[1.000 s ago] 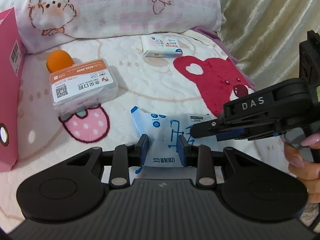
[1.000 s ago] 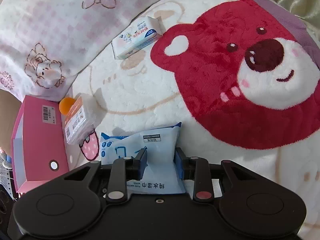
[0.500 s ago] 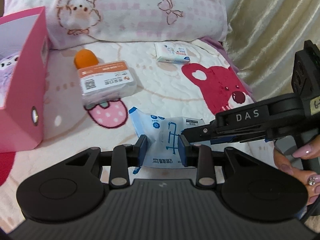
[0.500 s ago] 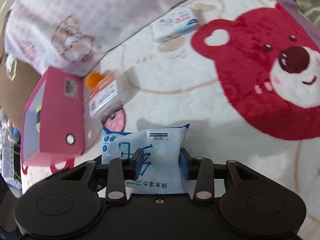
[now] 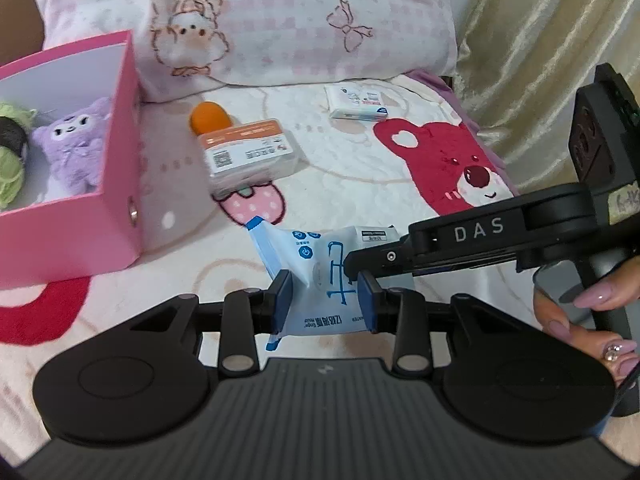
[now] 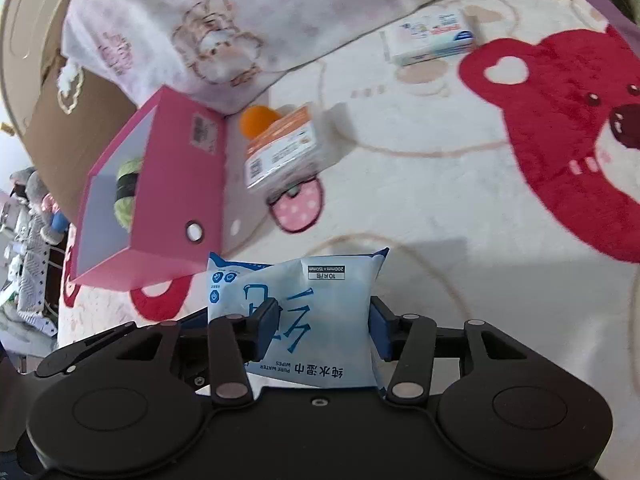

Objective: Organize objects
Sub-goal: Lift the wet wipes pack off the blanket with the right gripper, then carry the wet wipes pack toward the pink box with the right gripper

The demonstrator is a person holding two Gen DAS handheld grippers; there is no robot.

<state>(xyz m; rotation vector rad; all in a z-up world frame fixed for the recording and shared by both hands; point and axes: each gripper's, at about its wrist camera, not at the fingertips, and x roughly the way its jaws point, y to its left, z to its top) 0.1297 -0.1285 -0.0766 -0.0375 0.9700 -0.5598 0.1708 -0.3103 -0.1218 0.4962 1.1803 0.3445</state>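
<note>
The left claw (image 5: 326,300) is narrow and pinches a pale blue pack of wet wipes (image 5: 320,276) between its blue pads, the pack puckered where they bite; its jaws are easing apart but the pads press on the pack. The right claw (image 6: 322,330) reaches in from the right and has the same wipes pack (image 6: 308,312) between its jaws, which are opening; its right pad sits at the pack's edge, the left pad lies over the printed face, and whether they press cannot be told. A hand (image 5: 588,312) with painted nails grips the right claw's handle at the far right.

The pack hangs just above a cream blanket (image 5: 360,168) on a bed, printed with a red bear face off to the right of the claws and a pink strawberry just ahead of them. Ahead and to the left of the left claw stands an open pink box (image 5: 80,232), tipped so its mouth shows; inside sit a purple plush toy (image 5: 74,148) and a green-and-black soft thing (image 5: 10,160). Between the claws and the pillow (image 5: 280,20) lies a clear case with an orange label (image 5: 250,156), and an orange ball (image 5: 210,116) touches its far end. Further ahead and right rests a small white tissue pack (image 5: 354,102), well apart from the rest. Nothing lies between the held pack and the box's open side. A gold curtain (image 5: 540,40) hangs at the far right.
</note>
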